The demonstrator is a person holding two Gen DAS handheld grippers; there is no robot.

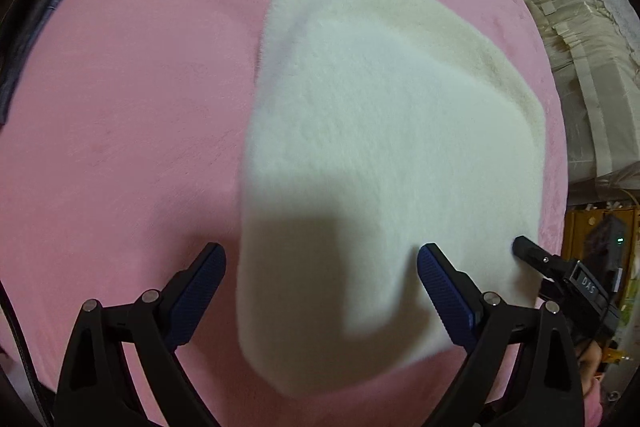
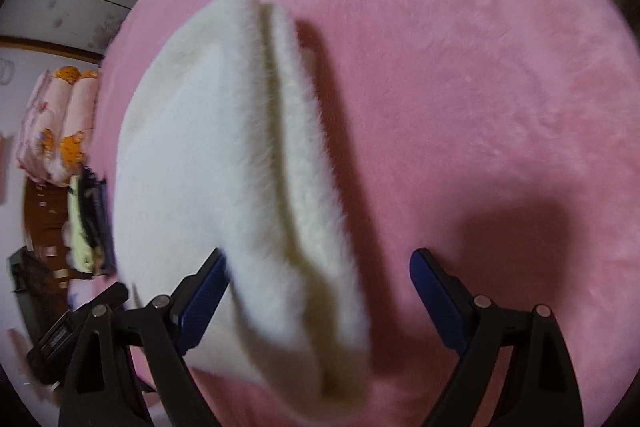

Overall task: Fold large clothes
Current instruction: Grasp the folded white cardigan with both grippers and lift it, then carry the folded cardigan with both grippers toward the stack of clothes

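A white fleecy garment [image 1: 384,155] lies folded on a broad pink plush surface [image 1: 120,107], which fills most of both views; whether it is a bed or a covered bench cannot be told. Around it, at the frame edges, the left wrist view shows pale pleated fabric [image 1: 568,39] off to the right and a dark blue cloth [image 1: 28,27] hanging at the far left. The right wrist view shows a stack of pink bedding with orange print [image 2: 60,119] at the left, above dark wooden furniture [image 2: 44,215]. Nothing lies on the pink surface beside the garment.

The garment is thick, soft and long-piled, with rounded corners. In the right wrist view its edge shows as several stacked layers [image 2: 296,163] with creamy seams between them, so it is already folded over itself. Its long axis runs from the near side of the pink surface away from the cameras, narrowing slightly at the far end.

The left gripper [image 1: 320,263] hangs over the near end of the garment, its blue ribbed pads [image 1: 444,291] spread wide, one over the pink pile and one over the white fleece, gripping nothing. The right gripper [image 2: 320,267] is likewise spread wide, straddling the garment's layered edge, with its left pad [image 2: 204,291] over the fleece and the other over bare pink. In the left wrist view, the right gripper's dark finger tip [image 1: 528,251] sits at the garment's right border; whether it touches cannot be told.
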